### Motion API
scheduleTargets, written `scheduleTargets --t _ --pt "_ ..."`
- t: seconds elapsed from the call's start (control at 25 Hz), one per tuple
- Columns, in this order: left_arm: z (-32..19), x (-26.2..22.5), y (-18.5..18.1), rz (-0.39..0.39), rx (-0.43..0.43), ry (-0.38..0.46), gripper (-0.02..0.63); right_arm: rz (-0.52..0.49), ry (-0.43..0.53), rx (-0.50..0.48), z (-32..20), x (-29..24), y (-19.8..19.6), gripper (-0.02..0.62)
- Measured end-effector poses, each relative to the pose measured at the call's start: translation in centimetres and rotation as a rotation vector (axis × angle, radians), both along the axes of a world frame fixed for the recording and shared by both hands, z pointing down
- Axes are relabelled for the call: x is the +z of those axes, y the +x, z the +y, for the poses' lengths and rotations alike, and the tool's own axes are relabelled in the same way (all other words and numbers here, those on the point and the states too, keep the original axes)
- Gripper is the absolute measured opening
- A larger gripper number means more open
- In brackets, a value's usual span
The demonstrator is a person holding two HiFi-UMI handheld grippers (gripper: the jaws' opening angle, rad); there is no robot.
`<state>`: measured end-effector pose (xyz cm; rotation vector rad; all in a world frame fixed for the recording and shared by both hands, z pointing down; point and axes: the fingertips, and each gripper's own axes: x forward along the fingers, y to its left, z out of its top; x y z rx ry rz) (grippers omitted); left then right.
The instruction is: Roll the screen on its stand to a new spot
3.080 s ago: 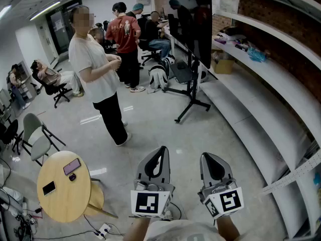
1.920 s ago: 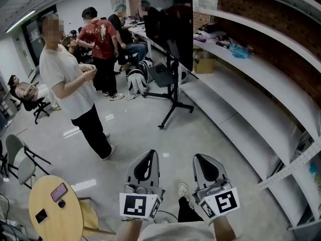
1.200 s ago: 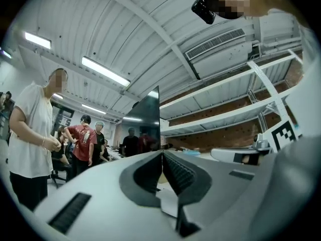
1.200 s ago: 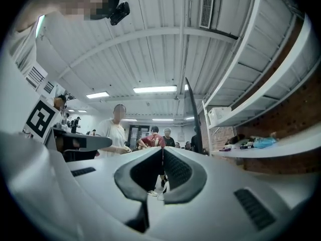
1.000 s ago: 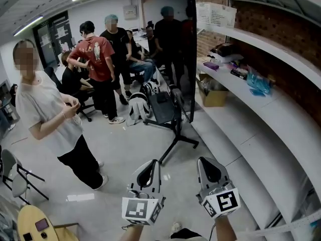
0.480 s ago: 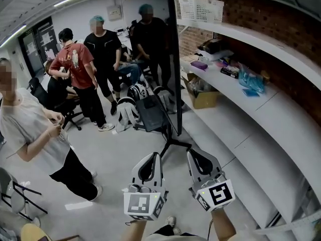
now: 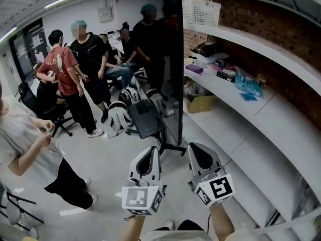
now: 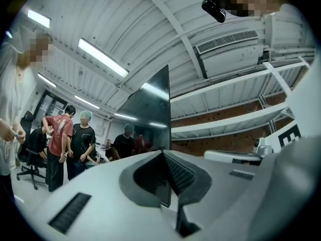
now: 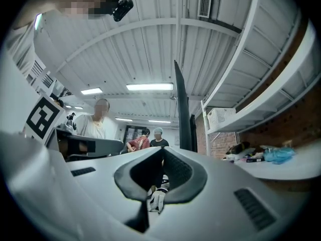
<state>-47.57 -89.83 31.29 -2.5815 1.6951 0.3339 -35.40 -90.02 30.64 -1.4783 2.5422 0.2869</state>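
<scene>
Left gripper [image 7: 153, 151] and right gripper [image 7: 193, 148]: fingers clenched together, nothing between them. Screen [image 7: 171, 59] upright on its stand [image 7: 175, 148], just ahead of both, untouched.

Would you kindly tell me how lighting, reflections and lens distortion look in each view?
Head view: even overhead lighting, shelves bowed by the wide lens. Left gripper view: the screen mirrors the ceiling lights and people; corners vignetted black. Right gripper view: one ceiling light burns bright white, edges strongly curved.
</scene>
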Motion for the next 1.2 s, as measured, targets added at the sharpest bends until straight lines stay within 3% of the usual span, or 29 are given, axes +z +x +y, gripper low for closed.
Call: scheduleTargets --t 0.48,0.56,0.6,0.64,0.68,1.0,1.2 --pt "-4.3 -1.0 3.1 0.012 -0.015 -0.02 0.017 -0.043 -0.034 -0.079 -4.7 -0.5 1.4 0.021" --pt "-4.7 -2.1 3.8 0.023 0.015 -0.017 0.025 -0.034 -0.028 -0.099 -5.3 -1.2 1.2 0.023" --pt "-5.0 -2.7 4.3 0.033 0.051 -0.021 0.079 -0.03 -0.022 -0.114 -5.6 -1.6 1.0 0.045" --pt "-5.3 -3.3 4.9 0.046 0.09 -0.03 0.2 -0.026 -0.018 -0.13 -5.9 -1.9 0.7 0.166" --pt "-5.8 -4.0 5.3 0.06 0.119 -0.038 0.241 -0.022 -0.016 -0.142 -6.3 -2.1 0.4 0.244" --pt "-11.6 -8.1 8.2 0.023 0.147 -0.068 0.273 0.015 -0.073 -0.141 -11.7 -0.1 -1.1 0.253" --pt "-15.0 -9.1 8.9 0.022 0.117 -0.096 0.276 0.016 -0.128 -0.109 -14.6 1.5 -1.6 0.253"
